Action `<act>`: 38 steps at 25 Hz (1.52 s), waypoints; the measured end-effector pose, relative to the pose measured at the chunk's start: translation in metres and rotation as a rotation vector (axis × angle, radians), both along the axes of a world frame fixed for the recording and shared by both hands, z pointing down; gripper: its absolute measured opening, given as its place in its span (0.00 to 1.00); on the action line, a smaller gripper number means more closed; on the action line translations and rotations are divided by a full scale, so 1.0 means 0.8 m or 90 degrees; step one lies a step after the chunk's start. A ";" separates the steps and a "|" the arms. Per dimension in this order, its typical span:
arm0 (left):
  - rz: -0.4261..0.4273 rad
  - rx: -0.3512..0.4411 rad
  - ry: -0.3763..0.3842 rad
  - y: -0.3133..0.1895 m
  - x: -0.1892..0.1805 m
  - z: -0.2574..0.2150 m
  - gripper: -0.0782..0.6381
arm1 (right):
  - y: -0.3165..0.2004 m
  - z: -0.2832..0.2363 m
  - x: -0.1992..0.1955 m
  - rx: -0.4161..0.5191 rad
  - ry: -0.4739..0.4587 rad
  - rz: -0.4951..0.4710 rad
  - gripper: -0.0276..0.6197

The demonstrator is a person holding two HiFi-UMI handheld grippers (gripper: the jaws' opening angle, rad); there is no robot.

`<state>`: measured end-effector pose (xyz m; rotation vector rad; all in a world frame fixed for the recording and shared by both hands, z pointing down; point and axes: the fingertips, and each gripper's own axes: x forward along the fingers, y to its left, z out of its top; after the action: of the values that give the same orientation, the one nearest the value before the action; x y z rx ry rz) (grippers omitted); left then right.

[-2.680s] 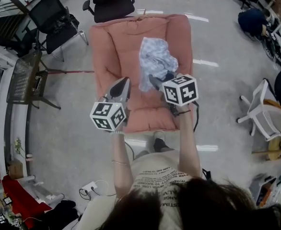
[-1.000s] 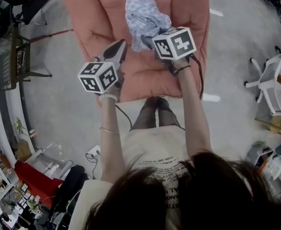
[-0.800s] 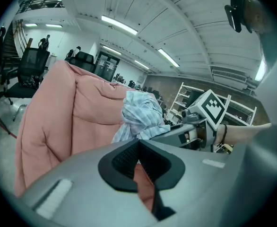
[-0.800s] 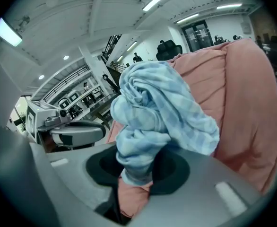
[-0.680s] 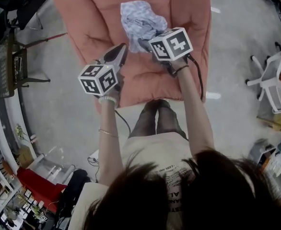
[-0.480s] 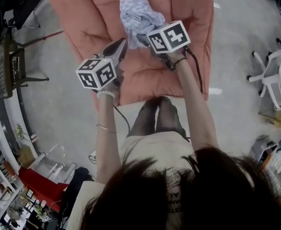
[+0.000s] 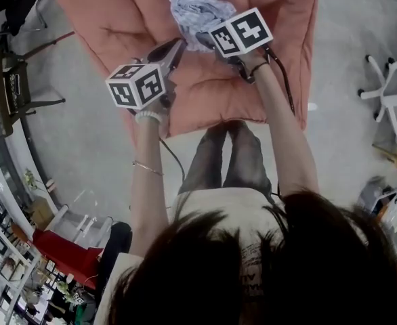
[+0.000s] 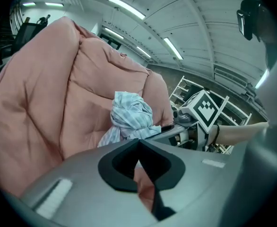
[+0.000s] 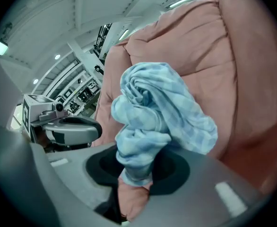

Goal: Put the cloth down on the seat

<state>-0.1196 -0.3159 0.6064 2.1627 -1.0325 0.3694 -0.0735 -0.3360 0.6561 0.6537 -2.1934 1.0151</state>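
- While the right gripper [image 7: 206, 40] hangs over the middle of the seat [image 7: 205, 97], its jaws are clamped on a fold of the blue checked cloth [image 7: 195, 7].
- From that grip the cloth stands up in a crumpled bunch toward the back of the seat; whether it touches the seat I cannot tell.
- Over the seat's left side, the left gripper [image 7: 177, 46] has its jaws pressed together on nothing.

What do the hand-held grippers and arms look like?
Left hand-held gripper and right hand-held gripper: grey tapered shells, black jaw recesses, each with a white cube of black square markers. Black cable on the right. Bare forearms; thin bracelet left, dark wristband right.
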 end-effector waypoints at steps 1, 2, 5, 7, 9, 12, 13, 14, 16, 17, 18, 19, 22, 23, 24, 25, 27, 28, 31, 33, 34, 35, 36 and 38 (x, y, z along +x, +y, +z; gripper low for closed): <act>0.000 -0.005 0.001 0.003 0.001 0.006 0.11 | 0.002 0.005 0.001 -0.002 0.002 -0.003 0.24; -0.001 -0.009 0.003 0.004 0.001 0.013 0.11 | 0.003 0.011 0.000 -0.004 0.004 -0.008 0.24; -0.009 -0.027 0.017 -0.006 -0.008 0.035 0.11 | -0.008 0.032 -0.012 -0.012 0.014 -0.022 0.24; -0.013 -0.038 0.026 -0.010 -0.013 0.046 0.11 | -0.012 0.045 -0.018 -0.021 0.021 -0.030 0.24; -0.009 -0.046 0.026 -0.002 -0.006 0.054 0.11 | -0.003 0.054 -0.014 -0.029 0.030 -0.039 0.24; -0.002 -0.056 0.023 0.006 0.003 0.065 0.11 | 0.010 0.069 -0.006 -0.041 0.047 -0.057 0.24; -0.002 -0.061 0.024 0.006 0.003 0.069 0.11 | 0.010 0.075 -0.007 -0.046 0.051 -0.061 0.24; -0.003 -0.065 0.025 0.004 0.003 0.073 0.11 | 0.010 0.081 -0.007 -0.051 0.054 -0.064 0.24; -0.005 -0.072 0.028 0.003 0.003 0.081 0.11 | 0.008 0.091 -0.008 -0.061 0.056 -0.064 0.24; -0.005 -0.075 0.029 0.005 0.004 0.085 0.11 | 0.008 0.096 -0.008 -0.065 0.056 -0.063 0.24; -0.006 -0.079 0.032 0.008 0.006 0.089 0.11 | 0.009 0.100 -0.007 -0.071 0.054 -0.061 0.24; -0.007 -0.084 0.035 0.011 0.007 0.093 0.11 | 0.011 0.104 -0.008 -0.078 0.052 -0.058 0.24; -0.010 -0.099 0.040 0.019 0.008 0.105 0.11 | 0.011 0.112 -0.011 -0.093 0.053 -0.051 0.25; -0.010 -0.103 0.041 0.021 0.008 0.109 0.11 | 0.011 0.115 -0.012 -0.097 0.057 -0.050 0.25; -0.010 -0.106 0.043 0.023 0.008 0.112 0.11 | 0.012 0.118 -0.013 -0.101 0.062 -0.050 0.25; -0.010 -0.110 0.044 0.026 0.008 0.115 0.11 | 0.013 0.122 -0.013 -0.105 0.067 -0.050 0.25; -0.012 -0.117 0.047 0.030 0.008 0.120 0.11 | 0.016 0.128 -0.013 -0.112 0.074 -0.047 0.25; -0.012 -0.119 0.049 0.032 0.009 0.122 0.11 | 0.018 0.131 -0.012 -0.116 0.075 -0.045 0.25; -0.012 -0.123 0.050 0.035 0.011 0.126 0.11 | 0.020 0.137 -0.011 -0.123 0.075 -0.037 0.26; -0.012 -0.125 0.051 0.036 0.009 0.127 0.11 | 0.021 0.140 -0.014 -0.128 0.076 -0.030 0.27; -0.012 -0.127 0.052 0.036 0.008 0.128 0.11 | 0.021 0.142 -0.015 -0.131 0.076 -0.026 0.27; -0.012 -0.127 0.052 0.036 0.007 0.128 0.11 | 0.021 0.144 -0.016 -0.135 0.075 -0.023 0.27; -0.012 -0.127 0.052 0.036 0.006 0.129 0.11 | 0.021 0.146 -0.016 -0.137 0.077 -0.021 0.27; -0.012 -0.128 0.052 0.036 0.005 0.131 0.11 | 0.020 0.150 -0.014 -0.131 0.087 -0.016 0.29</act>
<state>-0.1157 -0.2871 0.7110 1.9713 -0.9290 0.3572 -0.0844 -0.3197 0.7761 0.5804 -1.9442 1.1309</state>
